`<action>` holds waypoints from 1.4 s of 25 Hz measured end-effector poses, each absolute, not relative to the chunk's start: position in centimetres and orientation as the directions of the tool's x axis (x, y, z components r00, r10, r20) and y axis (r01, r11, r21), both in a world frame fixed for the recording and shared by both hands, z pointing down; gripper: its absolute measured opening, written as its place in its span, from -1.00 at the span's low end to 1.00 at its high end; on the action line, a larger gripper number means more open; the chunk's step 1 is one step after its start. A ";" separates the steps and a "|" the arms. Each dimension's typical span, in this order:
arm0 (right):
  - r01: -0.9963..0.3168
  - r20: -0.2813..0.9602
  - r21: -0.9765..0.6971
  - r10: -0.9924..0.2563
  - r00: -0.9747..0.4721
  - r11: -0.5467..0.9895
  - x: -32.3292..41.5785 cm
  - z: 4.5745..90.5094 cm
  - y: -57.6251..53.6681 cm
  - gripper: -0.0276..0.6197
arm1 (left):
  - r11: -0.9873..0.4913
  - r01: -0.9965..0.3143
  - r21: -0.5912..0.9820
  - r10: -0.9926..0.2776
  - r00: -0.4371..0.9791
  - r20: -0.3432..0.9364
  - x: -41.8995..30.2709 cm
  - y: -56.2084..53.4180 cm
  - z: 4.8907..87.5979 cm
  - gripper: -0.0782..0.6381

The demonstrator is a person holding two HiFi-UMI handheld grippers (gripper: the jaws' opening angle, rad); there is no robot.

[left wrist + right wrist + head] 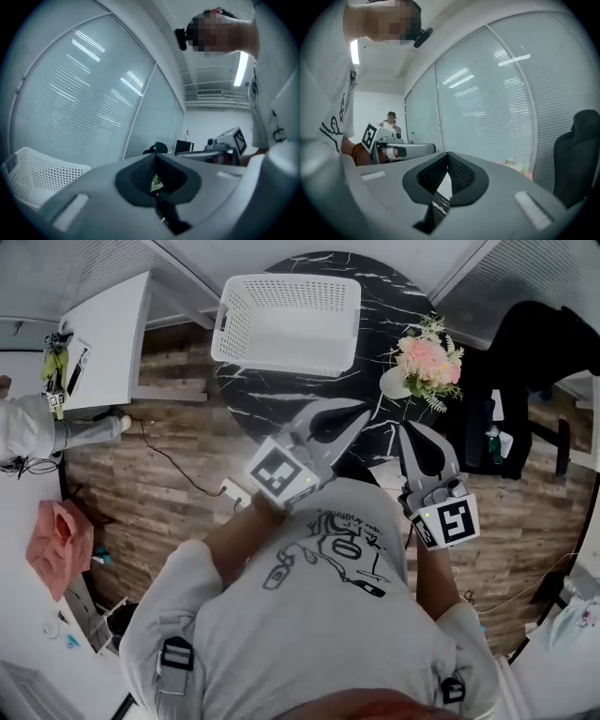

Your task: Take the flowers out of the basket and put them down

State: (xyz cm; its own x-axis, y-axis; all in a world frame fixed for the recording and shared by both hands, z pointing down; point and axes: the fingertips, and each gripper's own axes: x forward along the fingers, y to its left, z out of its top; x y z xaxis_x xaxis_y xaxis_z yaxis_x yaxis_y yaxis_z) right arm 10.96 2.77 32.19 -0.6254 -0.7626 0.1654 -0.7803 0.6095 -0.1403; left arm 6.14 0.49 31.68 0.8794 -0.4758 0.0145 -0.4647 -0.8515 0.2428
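flowers [429,362] out, on table [272,404] right of empty basket [281,362] | left gripper [361,412] and right gripper [406,429] clenched, empty | task looks done

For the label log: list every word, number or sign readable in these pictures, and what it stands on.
None can be read.
Shirt print: scrawled lettering, too small and warped to read.
Left marker cube, right marker cube: black-and-white patterns only, no letters.
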 end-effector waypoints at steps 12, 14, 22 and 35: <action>-0.679 0.076 -0.083 -0.675 -0.734 0.729 4.5 23.7 3.5 -0.90 | -0.804 -0.562 0.194 -0.582 0.810 -0.065 1.7 2.7 23.7 -0.78; -0.669 0.067 -0.079 -0.665 -0.744 0.740 3.8 22.8 3.7 -0.90 | -0.796 -0.574 0.192 -0.595 0.800 -0.076 1.1 2.9 22.8 -0.78; -0.647 0.043 -0.072 -0.646 -0.762 0.759 2.0 20.7 4.3 -0.90 | -0.782 -0.596 0.181 -0.616 0.784 -0.081 -0.3 3.2 20.8 -0.78; -0.653 0.046 -0.067 -0.651 -0.757 0.755 2.0 20.4 3.8 -0.90 | -0.779 -0.598 0.187 -0.619 0.781 -0.079 -0.4 2.7 20.7 -0.78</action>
